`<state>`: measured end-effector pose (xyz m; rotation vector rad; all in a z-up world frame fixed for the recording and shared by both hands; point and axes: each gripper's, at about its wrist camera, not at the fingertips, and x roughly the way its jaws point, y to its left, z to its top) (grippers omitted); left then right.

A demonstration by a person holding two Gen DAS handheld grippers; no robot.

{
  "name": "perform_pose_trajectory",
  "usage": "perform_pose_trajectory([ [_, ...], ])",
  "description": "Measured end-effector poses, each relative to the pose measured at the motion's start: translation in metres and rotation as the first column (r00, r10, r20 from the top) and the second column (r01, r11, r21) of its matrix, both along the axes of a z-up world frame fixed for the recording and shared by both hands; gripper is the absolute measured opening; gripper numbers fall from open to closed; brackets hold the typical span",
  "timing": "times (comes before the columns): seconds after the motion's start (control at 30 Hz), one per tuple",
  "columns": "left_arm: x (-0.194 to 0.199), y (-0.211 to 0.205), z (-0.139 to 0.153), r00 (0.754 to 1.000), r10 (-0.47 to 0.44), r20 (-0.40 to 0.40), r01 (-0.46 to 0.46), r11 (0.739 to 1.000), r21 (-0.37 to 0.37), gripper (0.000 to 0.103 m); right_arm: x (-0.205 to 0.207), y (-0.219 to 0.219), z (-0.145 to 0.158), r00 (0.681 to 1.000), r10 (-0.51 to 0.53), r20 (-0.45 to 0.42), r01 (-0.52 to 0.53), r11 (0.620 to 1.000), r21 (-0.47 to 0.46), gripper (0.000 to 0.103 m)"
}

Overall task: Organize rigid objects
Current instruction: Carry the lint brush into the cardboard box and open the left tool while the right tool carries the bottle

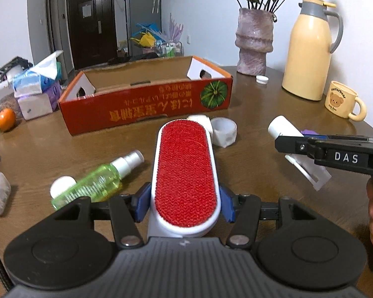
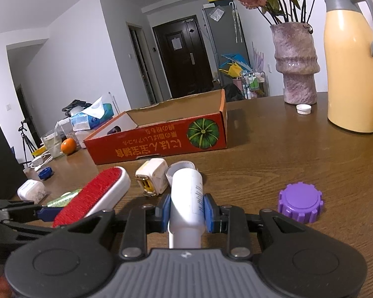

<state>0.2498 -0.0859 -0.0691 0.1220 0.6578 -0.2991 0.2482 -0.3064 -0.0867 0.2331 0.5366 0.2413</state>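
Two claws grip near the red box [image 1: 146, 104]: left claw [image 1: 185, 204] clamps a lint brush [image 1: 185, 173], right claw [image 2: 185, 213] a white tube [image 2: 186, 193].

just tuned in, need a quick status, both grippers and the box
Left gripper shut on lint brush. Right gripper shut on white tube. Cardboard box ahead, nothing blocking.

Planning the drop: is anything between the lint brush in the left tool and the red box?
The lint brush faces the red box with only a low white charger and clear tape roll on the table between; the box's top is open.
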Motion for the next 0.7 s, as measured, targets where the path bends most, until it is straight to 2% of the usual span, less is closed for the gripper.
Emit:
perform_pose_trajectory([
  [0.37,0.009,0.020,0.038,0.996,0.024,0.081,-0.024,1.000,0.000,0.057,0.011,0.018,0.028,0.999,0.008,0.051,-0.006,1.000,-0.028,0.027],
  [0.7,0.034,0.032,0.055,0.993,0.025,0.117,-0.023,1.000,-0.018,0.057,0.037,0.040,0.046,0.997,0.015,0.074,-0.011,0.999,-0.051,0.027],
])
